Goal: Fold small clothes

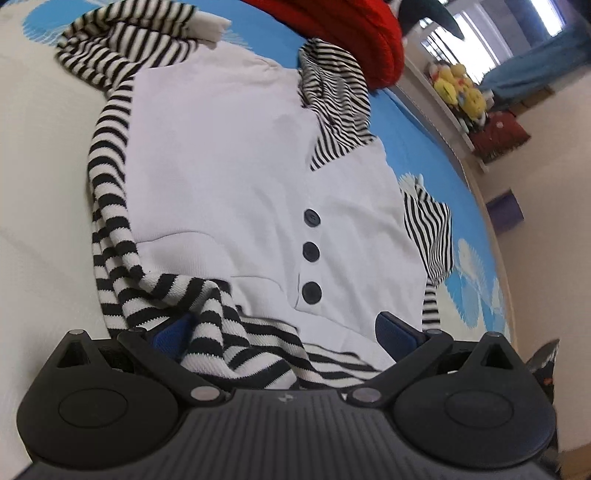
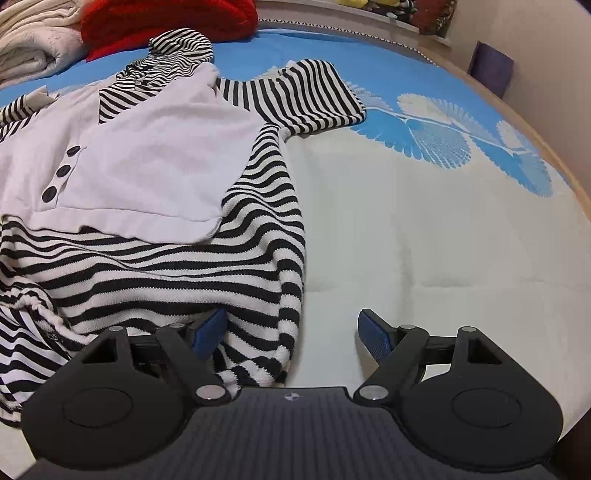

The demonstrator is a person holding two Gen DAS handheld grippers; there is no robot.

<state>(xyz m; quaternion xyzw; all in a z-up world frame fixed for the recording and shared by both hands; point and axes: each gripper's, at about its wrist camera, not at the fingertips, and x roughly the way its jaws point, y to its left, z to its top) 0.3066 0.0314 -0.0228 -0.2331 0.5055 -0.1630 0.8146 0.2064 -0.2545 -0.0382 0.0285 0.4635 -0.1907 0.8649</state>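
Note:
A small top with a white front panel (image 1: 229, 155), three dark buttons (image 1: 311, 251) and black-and-white striped sleeves lies spread on the bed. In the left wrist view my left gripper (image 1: 284, 332) is open at the garment's hem, with striped cloth (image 1: 214, 325) bunched between its blue pads (image 1: 171, 334). In the right wrist view the same top (image 2: 147, 147) fills the left half. My right gripper (image 2: 295, 336) is open at the striped hem corner (image 2: 269, 332); its left pad (image 2: 210, 332) touches the cloth, its right pad (image 2: 375, 338) is over bare bed.
The bed (image 2: 406, 240) has a white and blue cover with fan patterns. A red knit garment (image 2: 166, 22) and cream folded cloth (image 2: 33, 40) lie at the far side. A shelf with yellow plush toys (image 1: 458, 92) stands beyond the bed edge.

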